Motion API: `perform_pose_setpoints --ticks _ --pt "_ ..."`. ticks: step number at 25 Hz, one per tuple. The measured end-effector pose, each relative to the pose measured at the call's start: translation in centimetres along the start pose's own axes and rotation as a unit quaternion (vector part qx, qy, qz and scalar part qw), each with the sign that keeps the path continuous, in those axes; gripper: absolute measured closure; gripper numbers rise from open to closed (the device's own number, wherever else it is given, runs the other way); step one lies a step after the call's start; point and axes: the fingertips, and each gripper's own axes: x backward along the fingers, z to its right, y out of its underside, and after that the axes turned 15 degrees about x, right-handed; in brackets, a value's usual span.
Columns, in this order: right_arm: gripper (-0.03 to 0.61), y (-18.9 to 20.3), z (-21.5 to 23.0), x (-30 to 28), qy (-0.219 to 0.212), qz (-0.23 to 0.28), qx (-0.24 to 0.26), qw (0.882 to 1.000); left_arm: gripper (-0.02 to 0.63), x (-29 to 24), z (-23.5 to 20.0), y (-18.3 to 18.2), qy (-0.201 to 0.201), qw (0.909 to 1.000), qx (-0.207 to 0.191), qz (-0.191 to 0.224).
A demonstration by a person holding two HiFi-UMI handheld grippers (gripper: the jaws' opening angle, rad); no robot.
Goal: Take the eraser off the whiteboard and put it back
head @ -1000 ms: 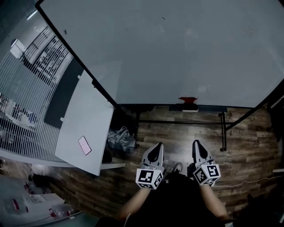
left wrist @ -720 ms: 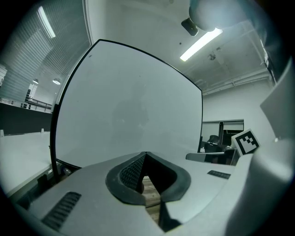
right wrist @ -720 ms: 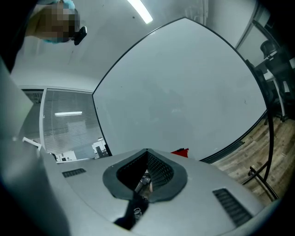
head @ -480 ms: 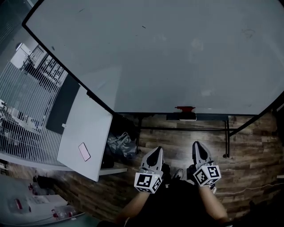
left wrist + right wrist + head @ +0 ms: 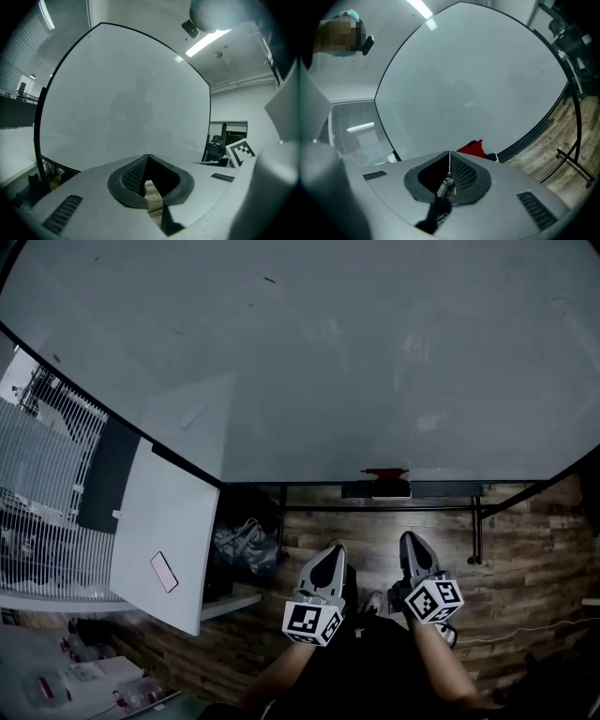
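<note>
**Lining up for the eraser at the foot of the whiteboard**

The red eraser sits at the bottom edge of the whiteboard, just above the dark tray and well apart from both tools. From where I stand, the step in hand looks like the approach.

The right gripper seems the natural one for it, since the eraser lies almost straight ahead of it. Its fingers would need to spread before they arrive, wide enough to straddle the eraser's body. They should then come in square, so the eraser lifts off cleanly rather than skidding along the board. The left gripper has no call to join in.

Both grippers are held low in front of the person's waist, side by side. They point toward the board a little below level, with their marker cubes nearest the body. On each one the fingers are pressed together tip to tip, with nothing between them.
</note>
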Motion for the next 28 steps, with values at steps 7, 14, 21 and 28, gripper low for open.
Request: perform_pose_setpoints --ticks 7,14,21,28 --pt "0.538 2.9 3.1 -3.9 0.020 -0.009 -0.100 0.995 0.615 -2.8 -1.0 0.3 0.019 0.9997 -0.003 -0.015" --pt "0.471 6.9 7.1 -6.9 0.058 -0.016 -0.254 0.965 0.615 -5.0 -2.1 0.2 0.016 0.9999 0.003 -0.004" --pt "0.431 9.5 8.9 -9.6 0.058 -0.007 -0.356 0.933 0.615 -5.3 -3.2 0.1 0.004 0.9999 0.010 -0.010" --pt "0.426 9.9 9.5 -10.8 0.067 0.010 -0.391 0.918 0.615 -5.2 -3.9 0.1 -0.001 0.9997 0.019 -0.013"
